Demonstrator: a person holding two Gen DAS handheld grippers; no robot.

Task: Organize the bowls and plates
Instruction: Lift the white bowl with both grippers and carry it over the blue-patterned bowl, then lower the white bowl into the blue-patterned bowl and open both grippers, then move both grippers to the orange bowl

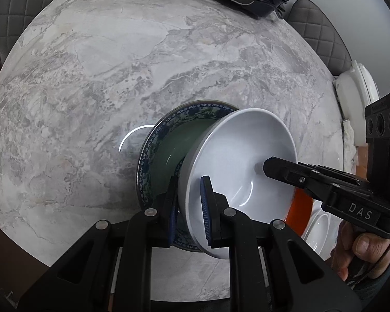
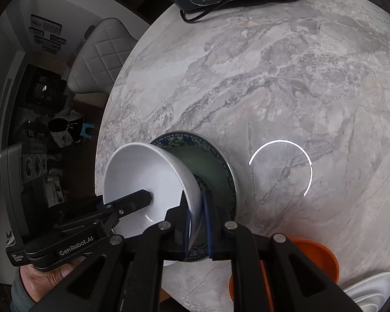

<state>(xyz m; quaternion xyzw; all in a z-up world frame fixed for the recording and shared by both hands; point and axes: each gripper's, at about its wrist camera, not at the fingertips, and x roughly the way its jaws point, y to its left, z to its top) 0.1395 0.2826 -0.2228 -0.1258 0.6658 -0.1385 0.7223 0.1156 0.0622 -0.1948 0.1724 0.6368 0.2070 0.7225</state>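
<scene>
Left wrist view. The left gripper (image 1: 190, 209) has its jaws clamped on the near rim of a white bowl (image 1: 243, 156), one blue pad (image 1: 204, 208) inside the bowl and the other outside. The bowl is tilted steeply, its mouth turned toward the right gripper (image 1: 266, 167), which enters from the right and reaches over the opposite rim into the bowl. Directly behind the white bowl sits a blue-patterned dish (image 1: 166, 156) with a green interior; whether it rests on the marble table (image 1: 117, 65) or is carried with the bowl cannot be told. An orange bowl (image 1: 300, 213) and a white plate (image 1: 317, 231) lie at lower right.

Right wrist view. The right gripper (image 2: 196, 218) is pinched shut on the white bowl's (image 2: 143, 171) thin rim, which blurs between the pads. The left gripper (image 2: 149, 199) holds the far rim. The patterned dish (image 2: 215, 176) lies just beyond, and the orange bowl (image 2: 322, 262) and stacked white plates (image 2: 371, 288) lie at lower right.

Hazards, as judged. Both grips bear only on a narrow, smooth rim, so uneven motion of the two hands could twist the bowl out of one pad pair. The steep tilt lets the bowl swing against the patterned dish and chip either. A low carry toward the lower-right stack risks striking the orange bowl.
</scene>
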